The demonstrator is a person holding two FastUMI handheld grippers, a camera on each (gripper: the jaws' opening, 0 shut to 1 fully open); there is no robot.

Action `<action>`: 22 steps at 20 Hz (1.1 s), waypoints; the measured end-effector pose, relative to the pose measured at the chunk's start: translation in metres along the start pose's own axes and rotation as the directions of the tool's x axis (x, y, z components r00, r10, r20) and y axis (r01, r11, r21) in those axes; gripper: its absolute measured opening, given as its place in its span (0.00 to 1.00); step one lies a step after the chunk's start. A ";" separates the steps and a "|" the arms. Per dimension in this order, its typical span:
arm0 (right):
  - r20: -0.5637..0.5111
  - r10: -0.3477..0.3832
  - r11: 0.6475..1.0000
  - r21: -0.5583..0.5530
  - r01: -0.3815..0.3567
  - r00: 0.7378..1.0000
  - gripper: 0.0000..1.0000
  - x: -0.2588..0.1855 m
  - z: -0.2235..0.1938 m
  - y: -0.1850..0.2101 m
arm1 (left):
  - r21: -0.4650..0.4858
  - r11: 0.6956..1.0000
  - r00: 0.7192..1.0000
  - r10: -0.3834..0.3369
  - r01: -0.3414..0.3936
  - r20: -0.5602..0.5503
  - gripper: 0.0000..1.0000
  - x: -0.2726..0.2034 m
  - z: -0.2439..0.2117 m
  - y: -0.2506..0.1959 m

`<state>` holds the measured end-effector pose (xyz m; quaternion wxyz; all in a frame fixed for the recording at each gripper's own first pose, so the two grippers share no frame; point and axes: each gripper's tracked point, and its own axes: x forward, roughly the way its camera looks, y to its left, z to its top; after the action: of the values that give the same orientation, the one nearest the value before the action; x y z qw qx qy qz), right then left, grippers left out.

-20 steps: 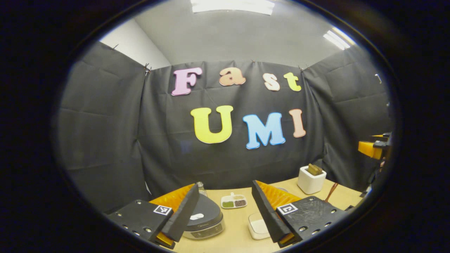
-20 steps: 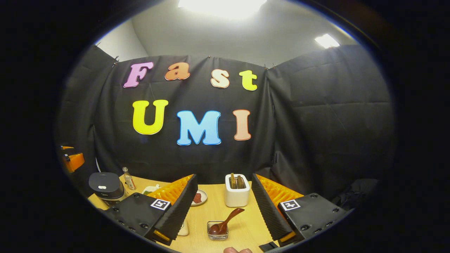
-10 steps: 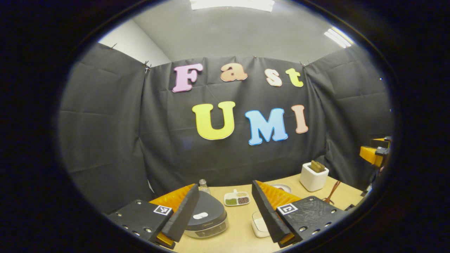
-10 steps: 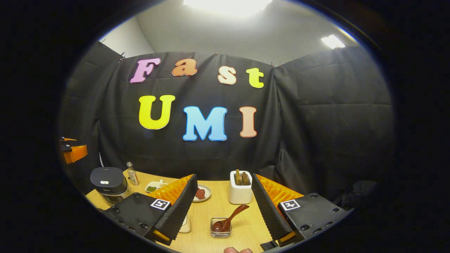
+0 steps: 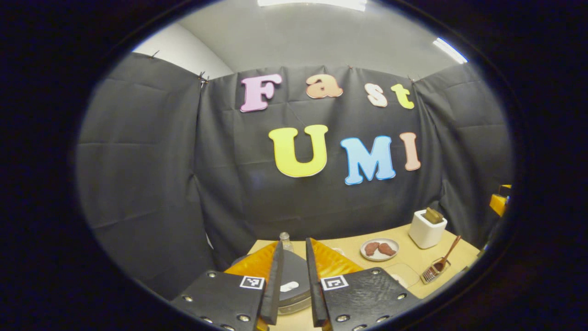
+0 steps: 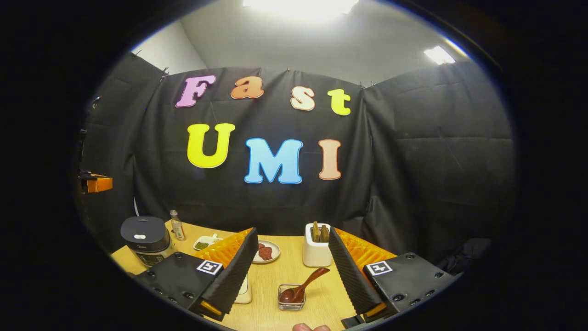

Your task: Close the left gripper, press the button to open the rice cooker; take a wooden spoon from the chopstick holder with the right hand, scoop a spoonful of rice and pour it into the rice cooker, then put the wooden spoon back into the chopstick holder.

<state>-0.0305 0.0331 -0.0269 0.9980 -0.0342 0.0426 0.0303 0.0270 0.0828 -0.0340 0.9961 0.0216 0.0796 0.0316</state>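
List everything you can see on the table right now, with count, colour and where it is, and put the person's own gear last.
rice cooker: one, dark lid, table's left end, lid down
small bottle: one, clear, right of the cooker
sectioned dish: one, white, beside the bottle
plate: one, white, reddish pieces, mid-table
chopstick holder: one, white, wooden utensils inside, back centre
wooden spoon: one, brown, bowl resting in a glass dish
table: one, light wood
left hand-held gripper: nearly closed, above the cooker
right hand-held gripper: open, empty
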 end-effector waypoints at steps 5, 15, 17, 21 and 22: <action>0.004 -0.024 1.000 -0.007 0.024 1.000 0.97 0.001 0.003 -0.005 | -0.007 1.000 0.999 -0.022 0.021 -0.045 0.02 0.031 -0.013 0.018; -0.028 -0.091 0.996 -0.005 0.090 0.995 0.98 -0.004 -0.009 -0.021 | -0.091 0.990 0.952 -0.130 0.109 -0.278 0.01 0.103 -0.098 0.022; -0.038 -0.108 0.994 -0.005 0.108 0.993 0.98 -0.006 -0.012 -0.025 | -0.122 0.986 0.927 -0.151 0.116 -0.342 0.00 0.112 -0.123 0.025; -0.070 -0.117 0.993 0.010 0.118 0.991 0.98 -0.010 -0.025 -0.027 | -0.201 0.972 0.867 -0.199 0.118 -0.456 0.01 0.125 -0.176 0.023; -0.076 -0.123 0.992 0.015 0.124 0.990 0.97 -0.011 -0.026 -0.028 | -0.198 0.973 0.857 -0.198 0.115 -0.475 0.01 0.128 -0.188 0.024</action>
<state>-0.0417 0.0031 -0.0504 0.9960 -0.0283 0.0778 -0.0332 0.1221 0.1222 -0.2381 0.9406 -0.0749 0.3289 -0.0388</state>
